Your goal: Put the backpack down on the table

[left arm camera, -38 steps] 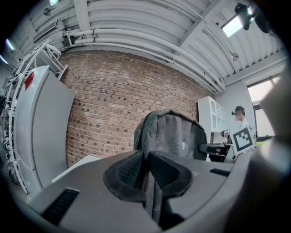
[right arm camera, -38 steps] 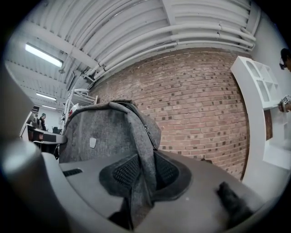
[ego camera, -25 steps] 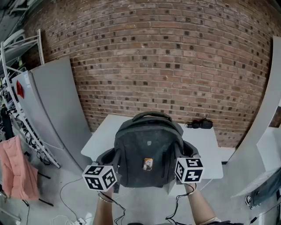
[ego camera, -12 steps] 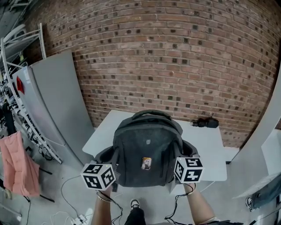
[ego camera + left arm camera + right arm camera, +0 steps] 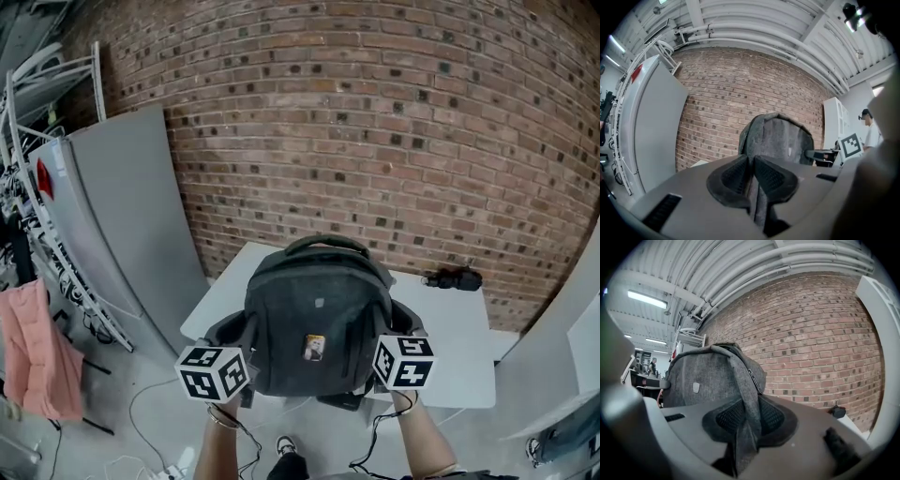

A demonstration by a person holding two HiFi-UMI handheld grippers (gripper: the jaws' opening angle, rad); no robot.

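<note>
A dark grey backpack hangs upright between my two grippers, above the near part of a white table. My left gripper is shut on a fold of the backpack's left side, and that fabric shows pinched between its pads. On the other side, my right gripper is shut on the bag as well, with a grey strip of the backpack clamped between its pads. The bag's top handle points toward the brick wall. Whether the bag's bottom touches the table I cannot tell.
A small black object lies at the table's far right corner. A brick wall stands behind the table. A grey panel and a wire rack stand at the left, with a pink cloth hanging there. Cables run over the floor below.
Both grippers have carried the backpack forward over the table. More of the tabletop now lies under the bag, and the black object sits further right in view.
</note>
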